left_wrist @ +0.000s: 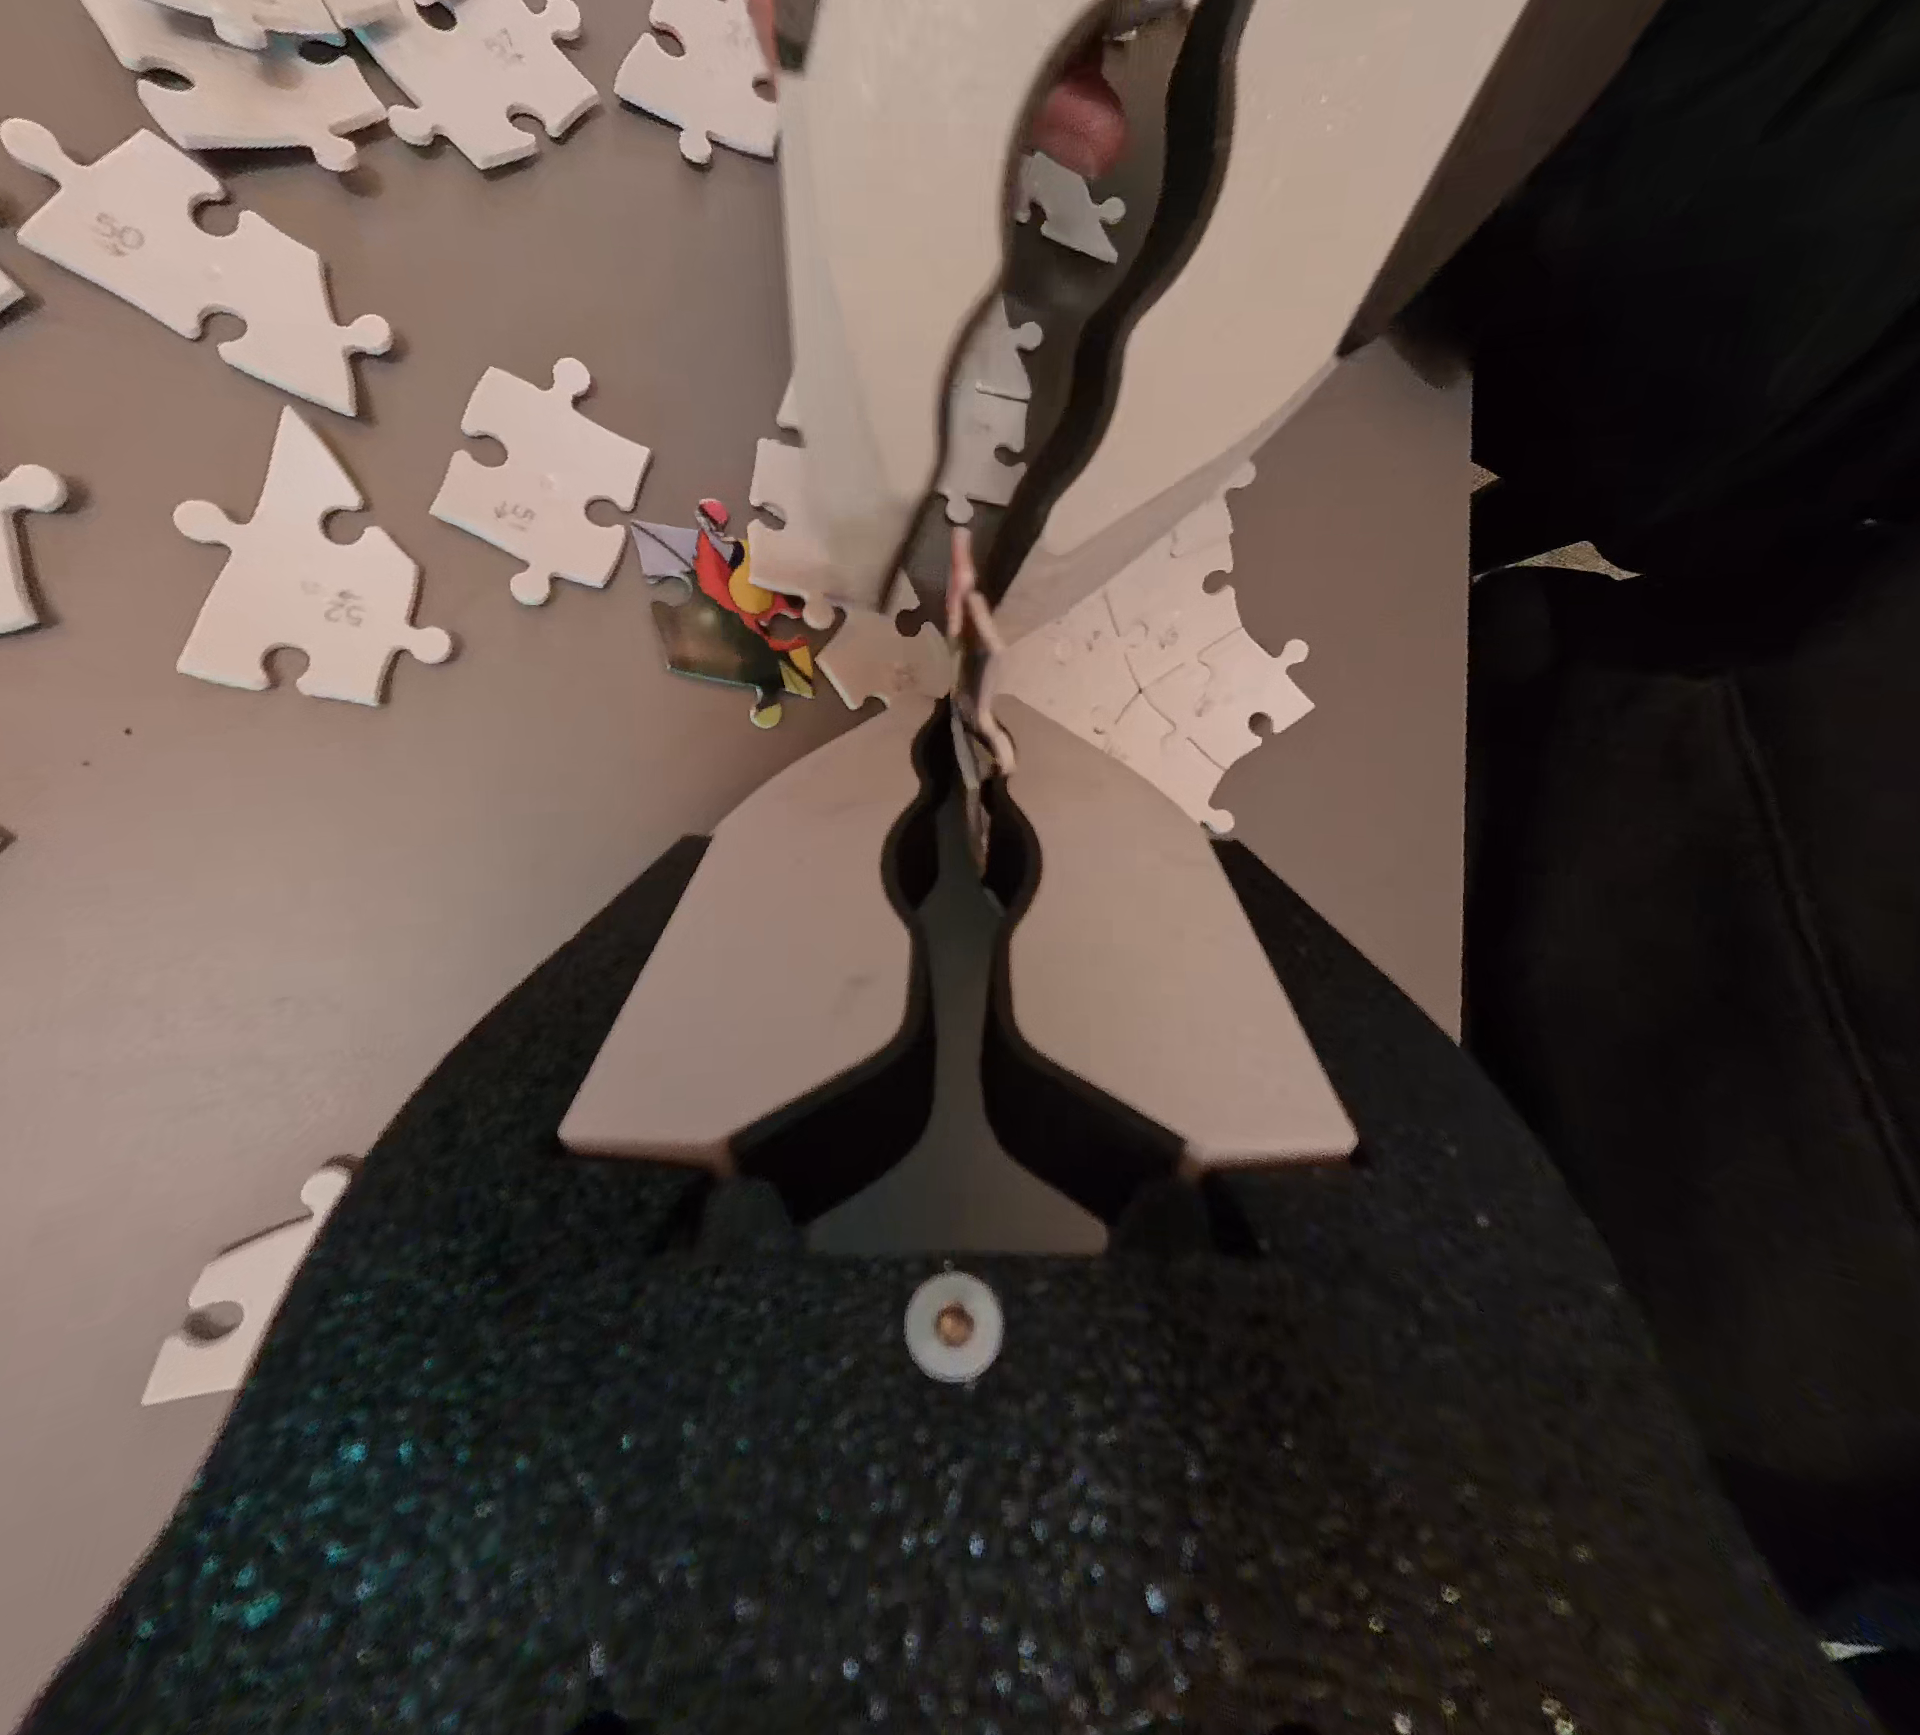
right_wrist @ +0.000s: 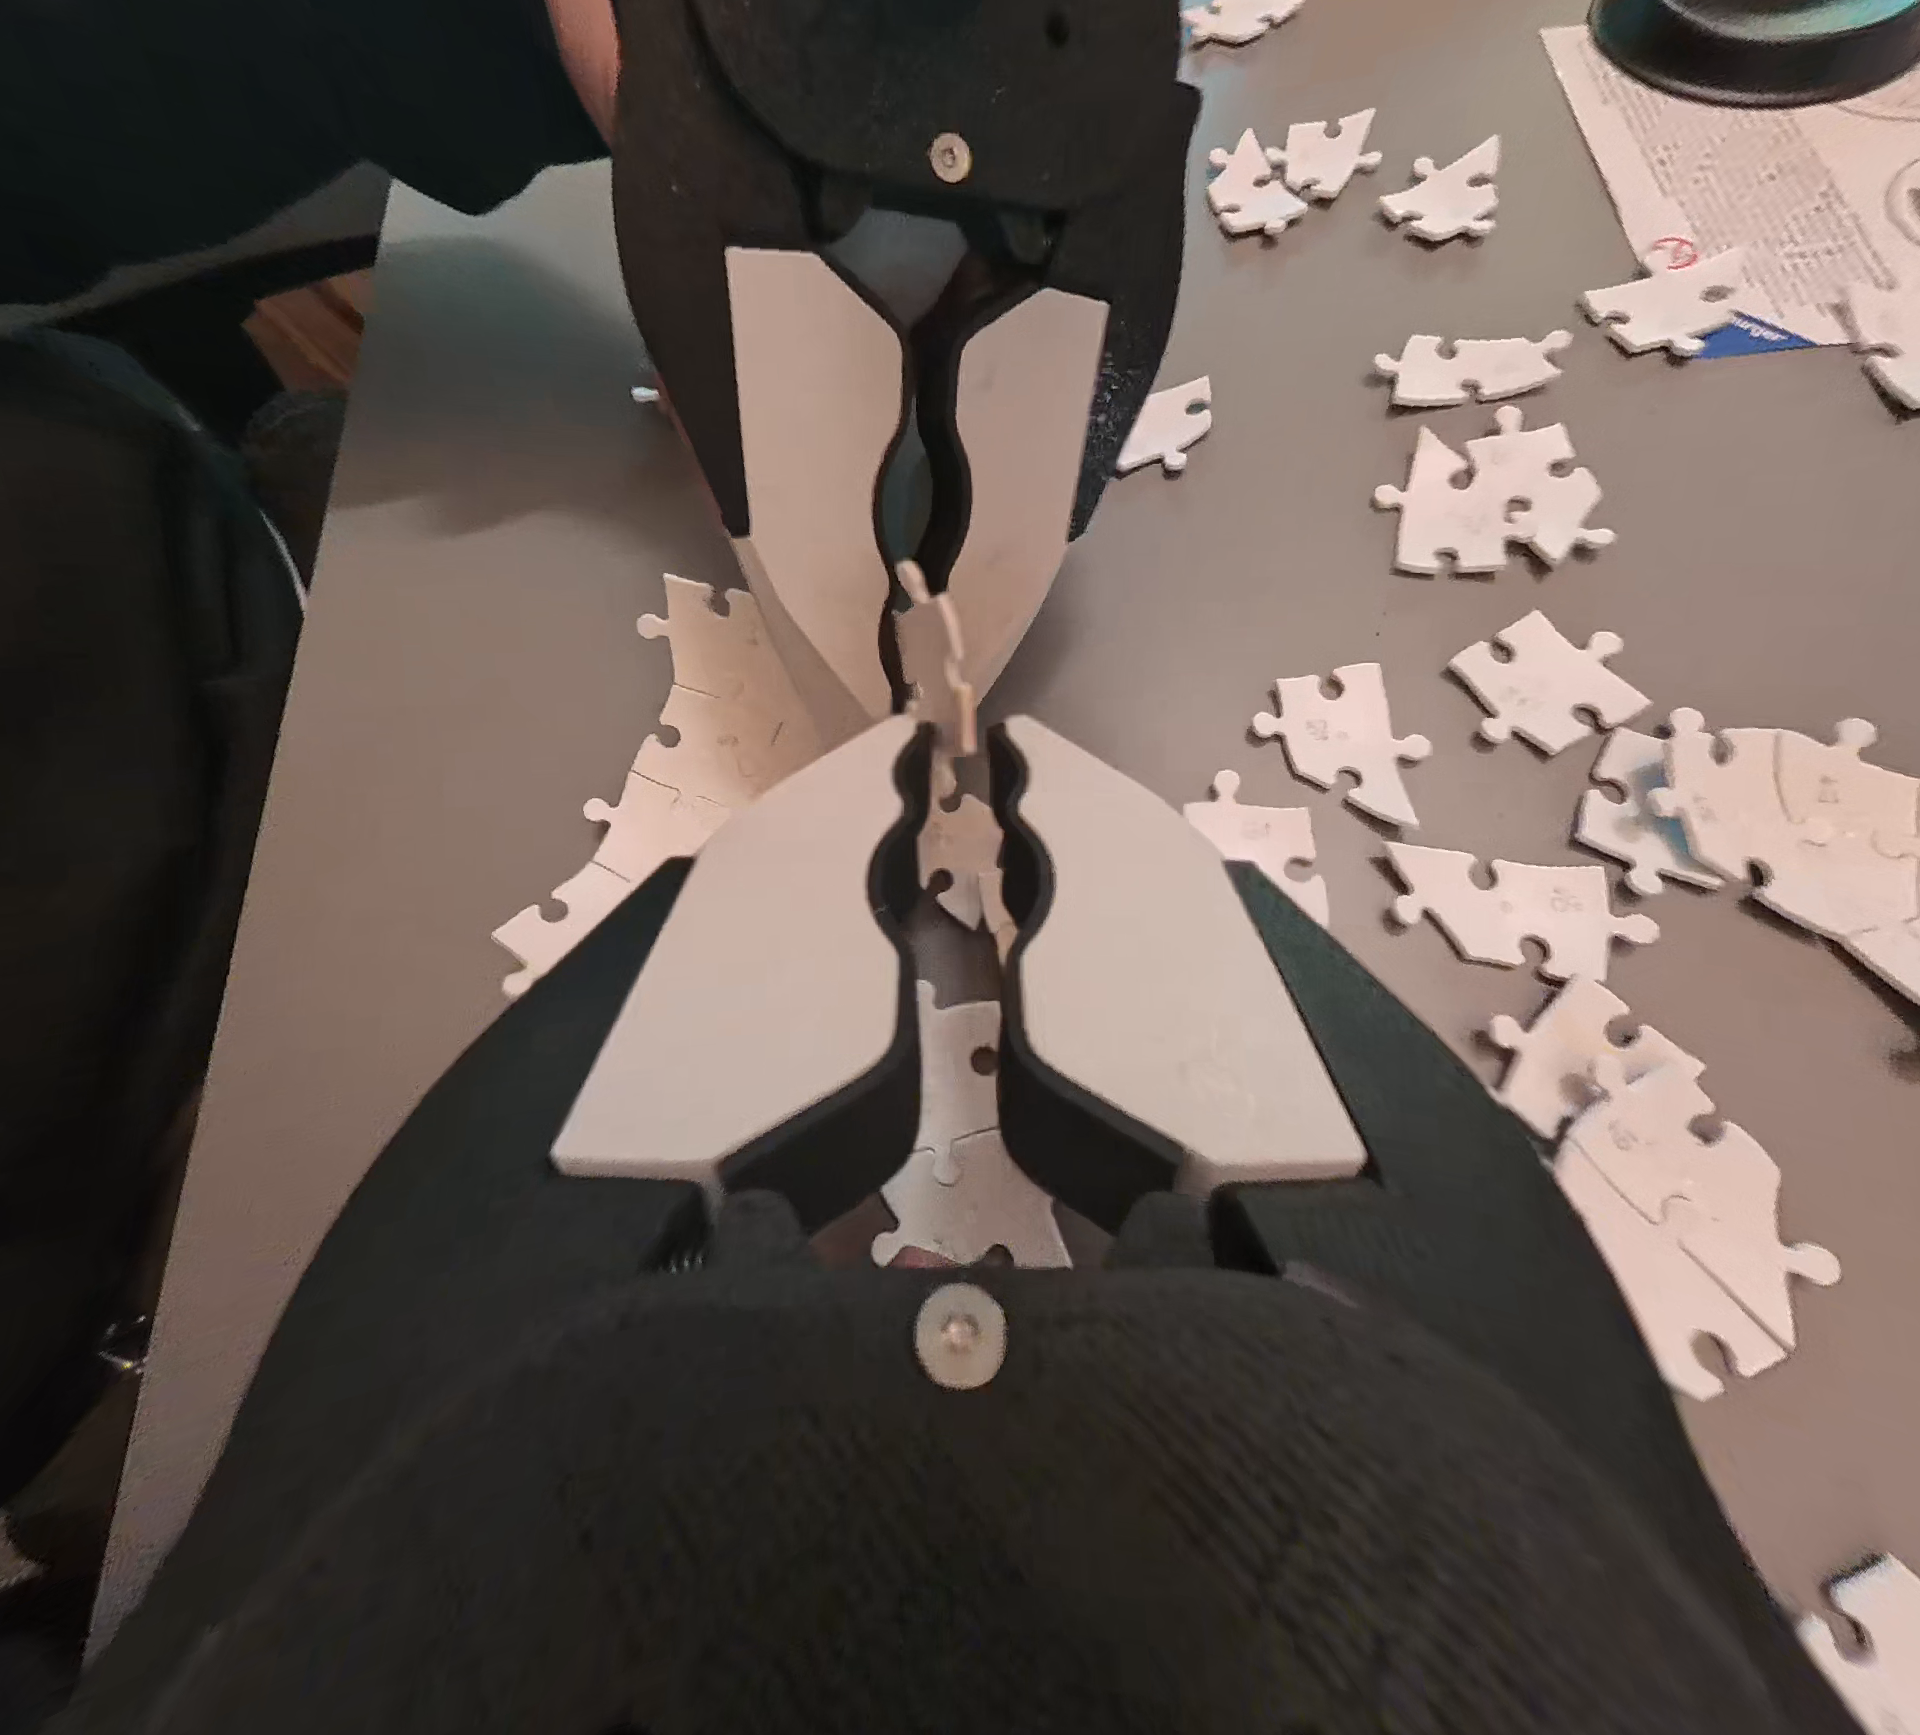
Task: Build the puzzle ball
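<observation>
Left gripper (left_wrist: 966, 740): jaws closed to a thin slit, pads pressed on the two flat faces of a pale puzzle piece (right_wrist: 935, 646).
Held piece: stood on edge above the table (left_wrist: 312, 906), one end in the left tips, the other end reaching into the right tips. Clamping the faces probably suited card this thin, since an edge gives the pads little to bear on.
Right gripper (right_wrist: 954, 729): jaws a little apart, tip to tip with the left gripper. The free end of the piece sat between its fingers, with a dark gap showing on one side, so it did not appear to clamp.
Joined section (left_wrist: 1174, 677): lay blank side up at the table edge, directly under both sets of tips.
Loose pieces (left_wrist: 540, 490): scattered blank side up, well apart from the grippers.
Coloured piece (left_wrist: 727, 615): the only one picture side up, just beside the joined section.
Printed sheet (right_wrist: 1745, 158): far side, under a black round object (right_wrist: 1766, 2).
</observation>
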`<state>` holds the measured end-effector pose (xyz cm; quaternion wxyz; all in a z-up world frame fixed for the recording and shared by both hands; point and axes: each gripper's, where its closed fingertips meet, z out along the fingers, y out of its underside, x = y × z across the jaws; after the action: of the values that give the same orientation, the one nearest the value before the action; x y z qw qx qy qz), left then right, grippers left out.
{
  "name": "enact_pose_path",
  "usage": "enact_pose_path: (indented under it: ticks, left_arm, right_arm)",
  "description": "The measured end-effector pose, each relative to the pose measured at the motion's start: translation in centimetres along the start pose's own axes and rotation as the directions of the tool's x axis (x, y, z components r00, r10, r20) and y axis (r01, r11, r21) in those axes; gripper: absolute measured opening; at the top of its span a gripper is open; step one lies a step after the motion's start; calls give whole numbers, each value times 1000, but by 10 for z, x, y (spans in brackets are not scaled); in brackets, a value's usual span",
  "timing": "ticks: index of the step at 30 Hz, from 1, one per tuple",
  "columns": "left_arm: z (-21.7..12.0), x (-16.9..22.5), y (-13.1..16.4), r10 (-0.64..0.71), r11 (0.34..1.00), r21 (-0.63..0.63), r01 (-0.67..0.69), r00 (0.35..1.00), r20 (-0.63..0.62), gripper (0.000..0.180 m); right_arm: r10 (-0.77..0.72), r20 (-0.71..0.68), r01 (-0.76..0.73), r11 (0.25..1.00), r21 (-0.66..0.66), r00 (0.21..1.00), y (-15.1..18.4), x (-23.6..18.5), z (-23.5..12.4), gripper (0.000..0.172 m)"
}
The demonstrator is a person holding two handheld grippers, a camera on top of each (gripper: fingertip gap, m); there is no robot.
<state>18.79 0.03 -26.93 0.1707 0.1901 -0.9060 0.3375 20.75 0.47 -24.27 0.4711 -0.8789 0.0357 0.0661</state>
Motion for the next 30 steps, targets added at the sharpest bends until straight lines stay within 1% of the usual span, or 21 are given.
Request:
enact_pose_path:
  ticks: [3, 7, 15, 19, 25, 30]
  left_arm:
    - [0, -2, 3, -13, 1000, -6, 13, 1000, 8, 3]
    - [-3, -4, 2, -26, 999, 22, 25, 1000, 17, 3]
    - [-5, -6, 4, -16, 1000, 11, 16, 999, 35, 3]
    - [-4, -6, 4, -24, 999, 22, 23, 999, 30, 3]
    - [-5, -7, 3, -21, 999, 28, 20, 999, 39, 3]
    - [-4, -8, 3, -11, 1000, 25, 10, 999, 44, 4]
  right_arm:
    - [-5, 20, 5, 1000, -10, 1000, -1, -4, 3, 3]
    - [-10, -8, 10, 1000, -6, 1000, -4, -1, 5, 3]
    - [52, -5, -52, 999, -6, 999, -3, 0, 7, 3]
    - [138, 13, -138, 990, -11, 990, -3, -1, 7, 3]
    - [244, 4, -244, 970, -8, 970, -4, 1, 6, 3]
    - [305, 11, -305, 952, -2, 952, -3, 2, 6, 3]
